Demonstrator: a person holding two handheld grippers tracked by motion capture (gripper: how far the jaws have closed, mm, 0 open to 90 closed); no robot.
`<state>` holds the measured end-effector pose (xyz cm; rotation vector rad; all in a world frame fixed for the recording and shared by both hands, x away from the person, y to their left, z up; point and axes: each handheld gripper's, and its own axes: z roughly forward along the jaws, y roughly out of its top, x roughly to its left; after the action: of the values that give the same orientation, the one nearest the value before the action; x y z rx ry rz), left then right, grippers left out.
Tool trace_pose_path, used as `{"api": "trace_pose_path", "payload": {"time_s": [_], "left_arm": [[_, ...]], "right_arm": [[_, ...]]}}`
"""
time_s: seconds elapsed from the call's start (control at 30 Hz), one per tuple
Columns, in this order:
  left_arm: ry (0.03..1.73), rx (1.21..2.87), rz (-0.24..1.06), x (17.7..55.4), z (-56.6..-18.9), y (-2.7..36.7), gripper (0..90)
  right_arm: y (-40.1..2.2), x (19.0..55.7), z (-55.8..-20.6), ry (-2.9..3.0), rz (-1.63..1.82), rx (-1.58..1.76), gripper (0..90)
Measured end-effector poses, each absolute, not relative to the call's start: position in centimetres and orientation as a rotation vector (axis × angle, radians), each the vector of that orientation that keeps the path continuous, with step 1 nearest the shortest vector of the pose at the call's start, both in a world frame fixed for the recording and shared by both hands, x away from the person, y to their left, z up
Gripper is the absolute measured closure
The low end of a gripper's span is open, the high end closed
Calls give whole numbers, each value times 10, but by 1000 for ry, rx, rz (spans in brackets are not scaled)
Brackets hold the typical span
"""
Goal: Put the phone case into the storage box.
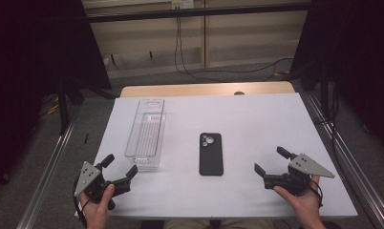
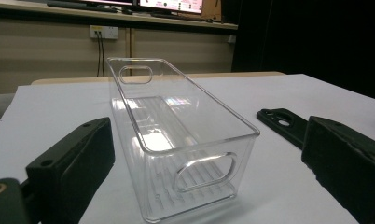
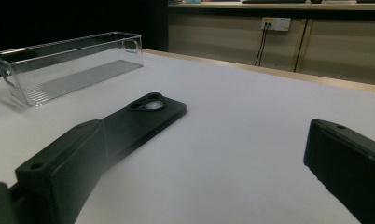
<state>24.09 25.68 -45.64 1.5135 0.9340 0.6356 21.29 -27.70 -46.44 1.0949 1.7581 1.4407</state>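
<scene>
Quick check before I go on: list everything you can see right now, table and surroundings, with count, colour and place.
Bin: 1, clear plastic, empty, left half of the table, long side running away from the person.
Phone case: 1, black, lying flat with the camera cutout at the far end, mid-table, right of the bin and apart from it.
Table: 1, white top with a wooden far edge.
Cables: several, black, on the floor and wall beyond the table.
Wall socket: 1, white, on the far wall.
Left gripper: 1, black with grey plate, near-left edge, jaws open toward the bin.
Right gripper: 1, black with grey plate, near-right edge, jaws open toward the phone case.
</scene>
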Motion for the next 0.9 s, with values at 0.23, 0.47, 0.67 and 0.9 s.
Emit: {"api": "trace_pose_path", "payload": {"time_s": [0.23,0.47,0.67,0.9], "left_arm": [[933,1514,637,241,-456,257,27],[928,1519,639,241,-456,255,27],[917,1519,632,241,-456,256,27],[916,1513,628,241,-456,256,27]], "right_arm": [[-267,220,-460,1756,1468,1048,0],[-260,226,-457,1765,1485,998,0],[-249,235,-454,1776,1510,975,0],[-239,242,-453,1788,1522,970,1]]}}
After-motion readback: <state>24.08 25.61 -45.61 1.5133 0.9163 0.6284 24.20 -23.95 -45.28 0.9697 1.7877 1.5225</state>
